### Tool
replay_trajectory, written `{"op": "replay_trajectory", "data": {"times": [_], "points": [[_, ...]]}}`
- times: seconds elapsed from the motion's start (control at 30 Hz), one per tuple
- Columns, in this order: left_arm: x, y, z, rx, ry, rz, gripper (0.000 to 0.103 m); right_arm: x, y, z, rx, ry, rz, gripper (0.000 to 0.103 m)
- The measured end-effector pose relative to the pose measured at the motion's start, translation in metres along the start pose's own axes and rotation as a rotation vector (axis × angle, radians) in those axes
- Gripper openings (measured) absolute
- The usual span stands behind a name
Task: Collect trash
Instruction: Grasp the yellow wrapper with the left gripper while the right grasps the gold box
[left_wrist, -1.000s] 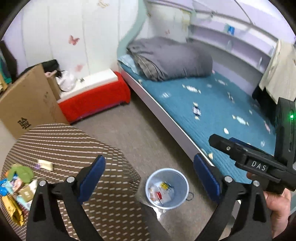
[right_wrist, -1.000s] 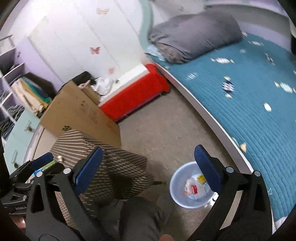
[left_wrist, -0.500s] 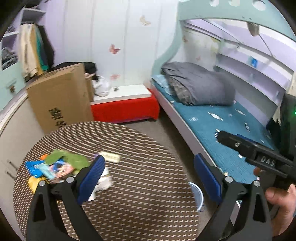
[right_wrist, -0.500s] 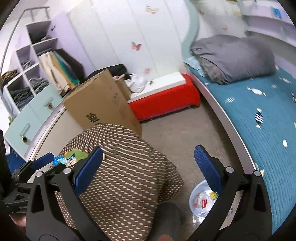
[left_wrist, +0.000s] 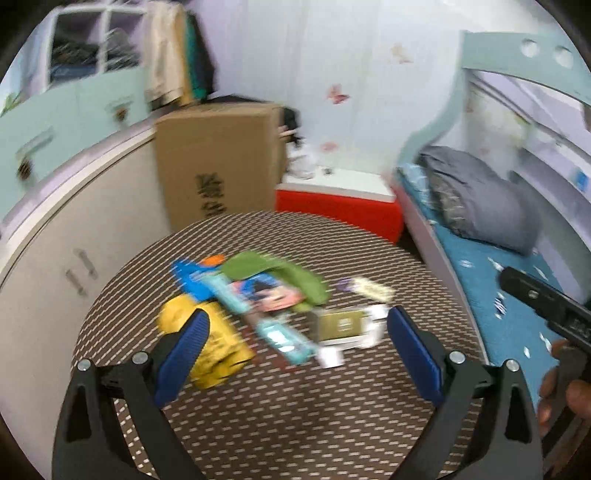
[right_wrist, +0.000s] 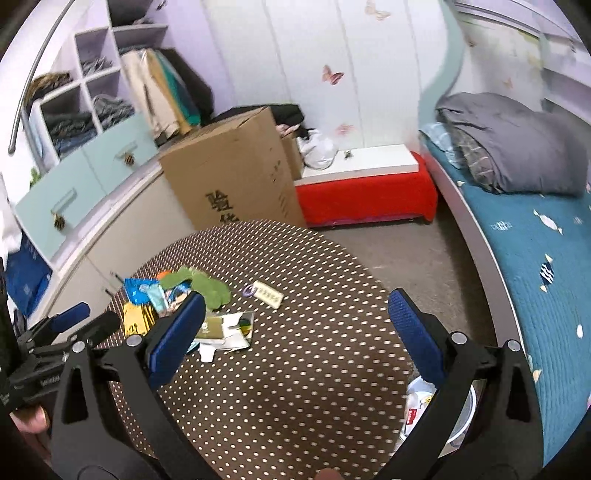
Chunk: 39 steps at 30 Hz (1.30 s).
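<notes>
From my remote seat: bed (right_wrist: 535, 266) with teal quilt runs along the right; a grey folded duvet (right_wrist: 513, 144) lies at its head. A cardboard box (right_wrist: 236, 177) stands against the far cabinets, with a red bench (right_wrist: 365, 195) beside it.

Round table (right_wrist: 295, 369) in a brown dotted cloth fills the lower middle. The bin (right_wrist: 458, 410), pale blue, sits on the floor off the table's right edge, between table and bed, partly hidden by my right tool; some wrappers are visible inside.

The trash pile (left_wrist: 258, 299) lies on the table's left half: a yellow packet (left_wrist: 218, 343), blue and teal wrappers, a green crumpled piece (right_wrist: 199, 286), a small olive box (left_wrist: 341, 325) on white paper, and a pale strip (right_wrist: 267, 294) lying slightly apart.

Left gripper (left_wrist: 297, 347): blue pads spread wide, nothing between them, hovering above the pile. The left view is motion-blurred.

Right gripper (right_wrist: 295, 332): also wide, empty, above the table.
</notes>
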<state>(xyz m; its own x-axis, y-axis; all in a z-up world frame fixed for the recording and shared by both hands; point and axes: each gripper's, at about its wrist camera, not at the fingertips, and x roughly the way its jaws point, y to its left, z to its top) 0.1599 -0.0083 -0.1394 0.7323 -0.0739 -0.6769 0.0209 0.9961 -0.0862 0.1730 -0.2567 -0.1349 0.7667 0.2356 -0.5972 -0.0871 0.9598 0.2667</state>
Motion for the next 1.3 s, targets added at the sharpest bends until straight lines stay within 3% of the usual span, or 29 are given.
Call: {"op": "replay_trajectory", "data": {"times": [0.23, 0.4, 0.47, 0.63, 0.8, 0.93, 1.0, 1.03, 1.3], "points": [[0.053, 0.066, -0.017, -0.165, 0.11, 0.164, 0.095, 0.025, 0.021, -0.011, -0.043, 0.054, 0.017, 0.097], [0.091, 0.085, -0.021, -0.217, 0.171, 0.154, 0.094, 0.041, 0.031, -0.018, -0.059, 0.092, 0.023, 0.097], [0.102, 0.089, -0.024, -0.225, 0.184, 0.119, 0.064, 0.05, 0.039, -0.022, -0.076, 0.113, 0.032, 0.097], [0.107, 0.1, -0.033, -0.213, 0.2, 0.076, 0.035, 0.077, 0.062, -0.034, -0.109, 0.17, 0.064, 0.097], [0.092, 0.113, -0.048, -0.2, 0.193, 0.071, 0.033, 0.109, 0.089, -0.043, -0.151, 0.222, 0.091, 0.097], [0.079, 0.122, -0.057, -0.205, 0.188, 0.072, 0.033, 0.133, 0.097, -0.046, -0.156, 0.24, 0.056, 0.097], [0.073, 0.124, -0.061, -0.203, 0.185, 0.074, 0.033, 0.141, 0.097, -0.048, -0.151, 0.258, 0.067, 0.085], [0.07, 0.125, -0.062, -0.202, 0.183, 0.073, 0.033, 0.143, 0.096, -0.049, -0.153, 0.265, 0.074, 0.068], [0.039, 0.12, -0.062, -0.164, 0.14, 0.054, 0.033, 0.105, 0.079, -0.039, -0.131, 0.2, 0.136, 0.068]]}}
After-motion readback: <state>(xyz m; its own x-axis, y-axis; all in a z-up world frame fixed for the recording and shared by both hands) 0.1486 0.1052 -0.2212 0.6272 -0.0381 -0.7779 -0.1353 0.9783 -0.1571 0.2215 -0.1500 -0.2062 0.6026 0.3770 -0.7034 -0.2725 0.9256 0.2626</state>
